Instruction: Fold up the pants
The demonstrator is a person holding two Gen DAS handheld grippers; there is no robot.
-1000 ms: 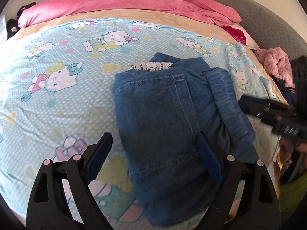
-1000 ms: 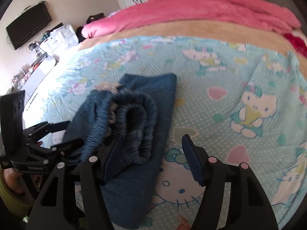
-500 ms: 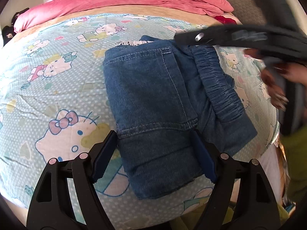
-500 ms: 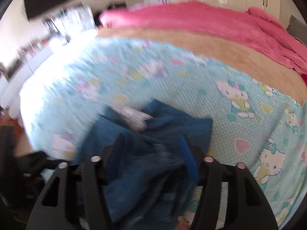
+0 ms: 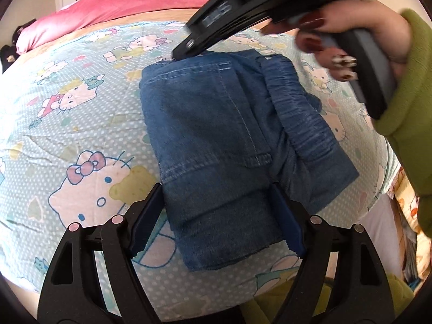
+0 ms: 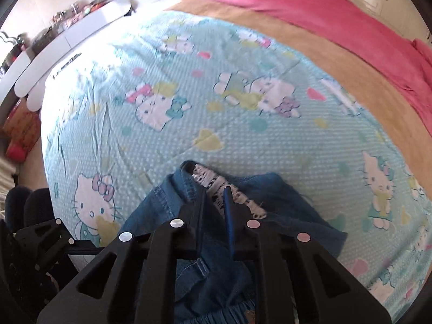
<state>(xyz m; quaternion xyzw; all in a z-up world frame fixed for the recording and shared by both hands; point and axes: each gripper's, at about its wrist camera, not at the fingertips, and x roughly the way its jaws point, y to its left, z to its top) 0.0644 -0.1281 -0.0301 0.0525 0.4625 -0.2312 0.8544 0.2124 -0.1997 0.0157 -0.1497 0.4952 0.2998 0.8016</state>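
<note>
The folded blue denim pants (image 5: 221, 140) lie on the light blue cartoon-cat bedsheet (image 5: 67, 124). My left gripper (image 5: 216, 216) is open and straddles the near end of the bundle. My right gripper (image 6: 214, 197) is over the far top edge of the pants (image 6: 283, 208), jaws nearly closed with a narrow gap, tips at the white lace trim (image 6: 213, 181). In the left wrist view the right gripper (image 5: 178, 54) reaches in from the upper right, held by a hand in a green sleeve (image 5: 405, 86).
A pink blanket (image 6: 324, 13) and a tan sheet band (image 6: 310, 46) lie across the far side of the bed. A white shelf with clutter (image 6: 67, 27) stands beyond the bed's left edge. The bed edge (image 5: 388, 178) drops off right of the pants.
My right gripper moved from the bundle's right side up over its far edge and narrowed its jaws. The left gripper pulled back toward the near end of the pants.
</note>
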